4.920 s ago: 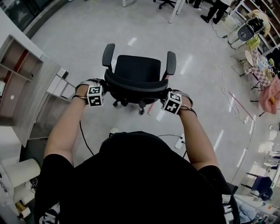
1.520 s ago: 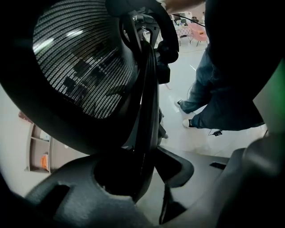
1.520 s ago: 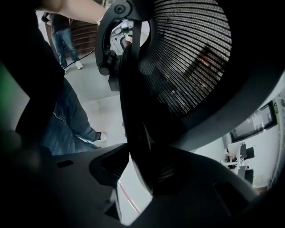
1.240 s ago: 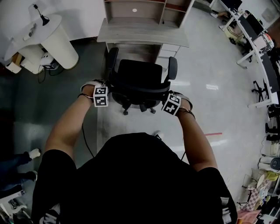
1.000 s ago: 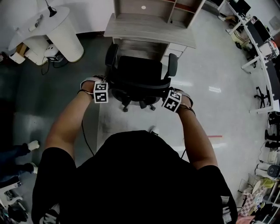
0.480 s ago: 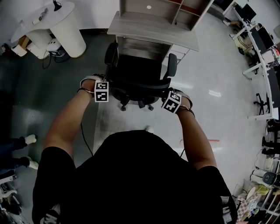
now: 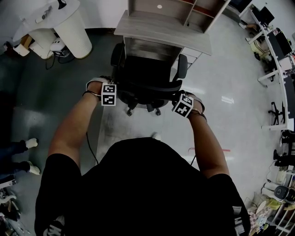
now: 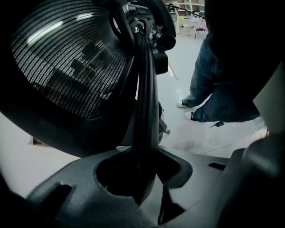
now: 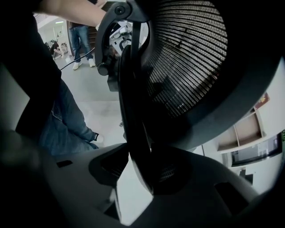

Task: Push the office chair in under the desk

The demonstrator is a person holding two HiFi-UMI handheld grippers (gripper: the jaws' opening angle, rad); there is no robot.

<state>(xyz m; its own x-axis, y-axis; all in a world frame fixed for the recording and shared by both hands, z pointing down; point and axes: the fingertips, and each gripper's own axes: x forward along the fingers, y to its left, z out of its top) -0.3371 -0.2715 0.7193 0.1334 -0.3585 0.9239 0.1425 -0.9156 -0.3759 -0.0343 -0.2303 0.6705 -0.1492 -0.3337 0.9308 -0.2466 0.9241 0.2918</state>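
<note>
- While a person in a black top stands right behind it, the black office chair (image 7: 147, 69) with a net back and two arm pads faces the grey wooden bench (image 7: 138, 28).
- The chair's front sits right at the bench's front edge, by the dark gap under the bench top. Its seat, arm pads and back are out on the floor, not under the bench.
- The left tool (image 7: 110, 92) is on the left end of the chair's back and points steeply down.
- Its jaws have just been closing. The thin black rim of the net back runs between them, and they are clamped on that rim.
- The right tool (image 7: 182, 103) is on the right end of the same back and also points steeply down. Its jaws are clenched on the black rim too.
- Both bare forearms reach forward, one on each side of the chair's back.
- A grey shelf box (image 7: 184, 9) with open parts stands on the back of the bench.
- Some white drawers (image 7: 196, 54) sit at the bench's right end.
- A white round stand (image 7: 73, 32) is to the left of the bench, well apart from the chair.
- The shiny pale floor (image 7: 230, 83) is darker on the left side.
- Both tool views show blue jeans and a pale shoe behind the chair.
</note>
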